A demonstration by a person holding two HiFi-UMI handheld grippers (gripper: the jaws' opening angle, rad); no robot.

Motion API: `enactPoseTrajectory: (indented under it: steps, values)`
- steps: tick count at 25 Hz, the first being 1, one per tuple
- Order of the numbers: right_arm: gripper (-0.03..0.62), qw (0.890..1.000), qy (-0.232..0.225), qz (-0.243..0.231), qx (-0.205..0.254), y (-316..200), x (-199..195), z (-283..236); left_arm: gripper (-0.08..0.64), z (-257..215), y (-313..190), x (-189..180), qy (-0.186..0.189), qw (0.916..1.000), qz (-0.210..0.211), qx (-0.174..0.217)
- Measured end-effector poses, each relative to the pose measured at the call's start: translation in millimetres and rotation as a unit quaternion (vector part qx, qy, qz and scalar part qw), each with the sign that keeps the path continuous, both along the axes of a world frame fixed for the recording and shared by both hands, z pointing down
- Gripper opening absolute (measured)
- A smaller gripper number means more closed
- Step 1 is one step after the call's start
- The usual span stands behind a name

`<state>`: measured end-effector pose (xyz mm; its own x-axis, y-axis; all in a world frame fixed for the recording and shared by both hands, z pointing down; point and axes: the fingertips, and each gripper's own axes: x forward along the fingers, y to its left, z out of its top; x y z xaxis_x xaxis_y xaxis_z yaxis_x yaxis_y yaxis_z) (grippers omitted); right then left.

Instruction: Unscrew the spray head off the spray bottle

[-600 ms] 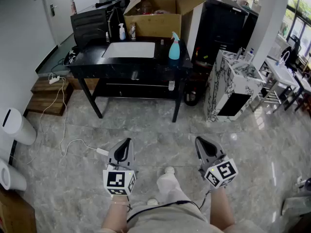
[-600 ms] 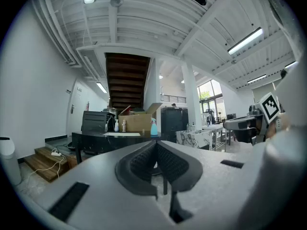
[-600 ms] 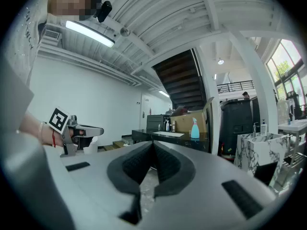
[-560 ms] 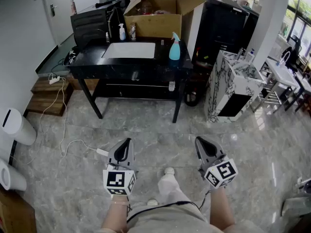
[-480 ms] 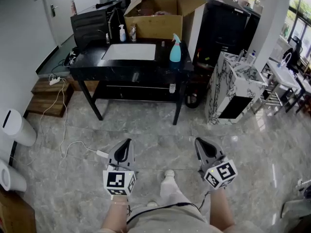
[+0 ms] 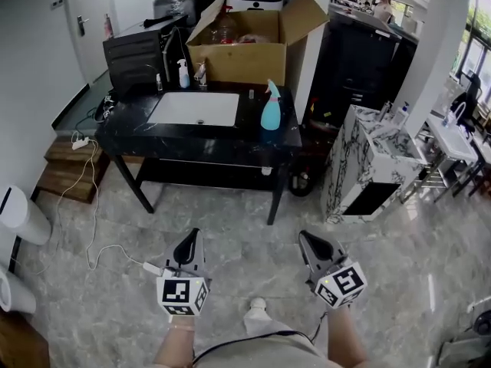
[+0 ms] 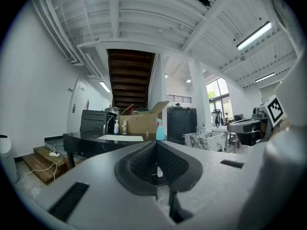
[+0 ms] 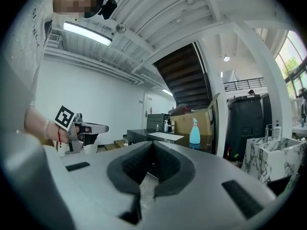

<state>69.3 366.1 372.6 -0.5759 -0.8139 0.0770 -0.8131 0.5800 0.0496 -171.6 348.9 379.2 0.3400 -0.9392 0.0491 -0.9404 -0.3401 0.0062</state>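
Left gripper and right gripper — both pressed together, empty — sit lower in frame; spray bottle has dropped toward centre.

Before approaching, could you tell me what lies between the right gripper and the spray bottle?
In the head view, from the right gripper to the spray bottle: bare marble floor, then the front edge of the black table.

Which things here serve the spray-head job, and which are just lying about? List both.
Job: blue spray bottle, its spray head, left tool and right tool, both shut and empty.

Lying about: cardboard box, pump bottle, power strip, marble-patterned cabinet.
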Motion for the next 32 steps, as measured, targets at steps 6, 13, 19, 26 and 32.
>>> enactPoseTrajectory:
  steps: [6, 13, 19, 26, 32]
  values:
    - [0.005, 1.0, -0.004, -0.011, -0.011, -63.7, 21.8, 5.4, 0.005, 0.7, -56.7, 22.9, -0.003, 0.9999, -0.011, -0.007]
    - [0.005, 0.999, 0.002, -0.042, -0.013, -115.5, 41.8, 13.1, 0.005, 6.7, -103.0, 44.1, 0.006, 0.9993, -0.036, -0.008]
    - [0.005, 0.999, -0.013, -0.05, -0.017, -142.7, 44.6, 16.2, 0.005, 4.2, -127.3, 49.4, -0.001, 0.9992, -0.041, -0.007]
    - [0.005, 0.998, -0.022, -0.057, -0.021, -175.1, 39.9, 19.1, 0.005, 10.4, -167.9, 59.4, 0.007, 0.9996, -0.025, -0.011]
    - [0.006, 0.999, -0.019, -0.047, -0.021, -221.8, 37.0, 22.9, 0.005, 8.6, -221.0, 57.0, 0.013, 0.9998, -0.014, -0.002]
